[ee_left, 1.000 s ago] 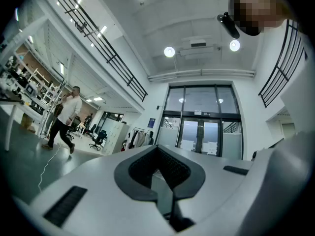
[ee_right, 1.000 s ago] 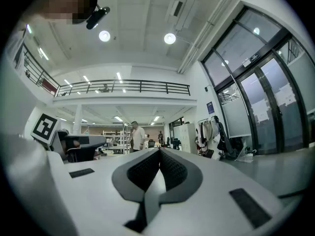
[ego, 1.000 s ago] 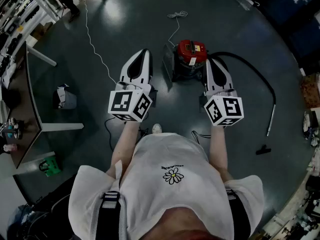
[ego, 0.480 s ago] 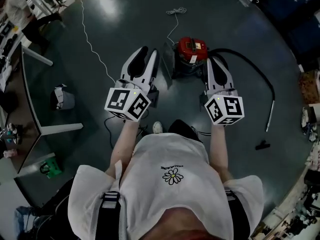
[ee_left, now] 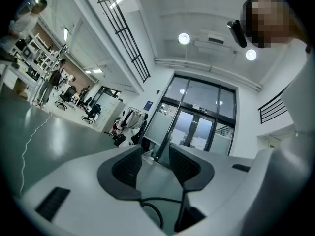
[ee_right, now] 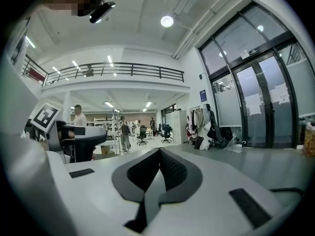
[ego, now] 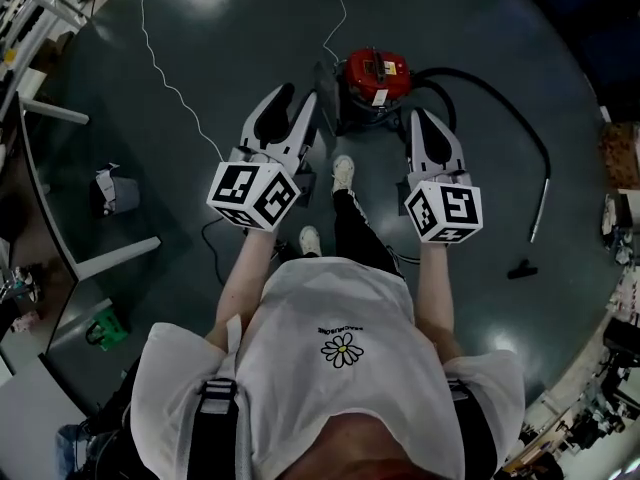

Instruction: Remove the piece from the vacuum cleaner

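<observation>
Just short of the red vacuum cleaner (ego: pixel 375 76): left gripper (ego: pixel 297 103) left of it, jaws just opened wide, empty; right gripper (ego: pixel 421 120) right of it, jaws together, empty.

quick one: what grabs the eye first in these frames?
The red vacuum cleaner on the dark floor, straight ahead between the two grippers, with its black hose looping off to the right. Next, the left gripper: its jaws have just been opening and stand apart with nothing between them. The right gripper has its jaws together, also empty.
</observation>
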Demonstrator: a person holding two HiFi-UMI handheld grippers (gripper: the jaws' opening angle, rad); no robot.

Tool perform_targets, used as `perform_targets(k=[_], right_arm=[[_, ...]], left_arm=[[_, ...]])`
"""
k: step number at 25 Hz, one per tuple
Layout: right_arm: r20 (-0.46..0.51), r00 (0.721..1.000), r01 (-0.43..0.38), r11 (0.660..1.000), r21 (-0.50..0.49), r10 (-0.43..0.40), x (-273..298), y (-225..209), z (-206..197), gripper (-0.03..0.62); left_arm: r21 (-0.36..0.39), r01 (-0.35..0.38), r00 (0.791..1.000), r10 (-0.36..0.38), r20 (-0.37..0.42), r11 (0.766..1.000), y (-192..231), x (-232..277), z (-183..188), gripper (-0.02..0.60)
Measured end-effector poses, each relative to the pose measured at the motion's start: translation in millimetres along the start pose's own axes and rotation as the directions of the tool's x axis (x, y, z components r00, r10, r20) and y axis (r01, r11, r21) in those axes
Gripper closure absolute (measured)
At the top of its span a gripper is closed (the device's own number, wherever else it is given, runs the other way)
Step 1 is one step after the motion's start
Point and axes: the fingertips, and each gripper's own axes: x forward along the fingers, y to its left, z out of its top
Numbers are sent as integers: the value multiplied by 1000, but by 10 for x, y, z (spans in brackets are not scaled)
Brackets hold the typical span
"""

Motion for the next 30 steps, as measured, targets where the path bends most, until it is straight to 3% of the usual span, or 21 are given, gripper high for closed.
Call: perform_targets(k=[7,10,17,20,23,27,30], right_arm=[[-55,998,-30,999,12,31,1084,-752,-81,583],[-81,995,-63,998,7,63,1603,-1045,-57,583],[-249,955,-154,987,49,162,2642,-1408,-591,583],[-347,918,-171,981,89,192,3060,-1485,-1133,583],[-460,860,-185,976,118,218,3453,-1597,-1832,583],[-611,757,-193,973,129,232,3903,-1691,-2933,583],[-705,674,-210,972,105,222,4182,-1744,-3688,583]], left_arm=[[-2,-60,997,60,-56,998,456,1157,-112,423],[-29,-97,991,94,-95,995,695,1711,-158,376],[-94,-226,952,199,-233,970,1384,2479,-675,370],[-103,-323,907,277,-316,941,1901,2660,-1101,370],[-98,-381,841,301,-449,919,2390,2862,-1774,370],[-184,-425,740,224,-634,886,2924,3005,-2912,370],[-172,-491,657,233,-717,854,3325,3078,-3637,370]])
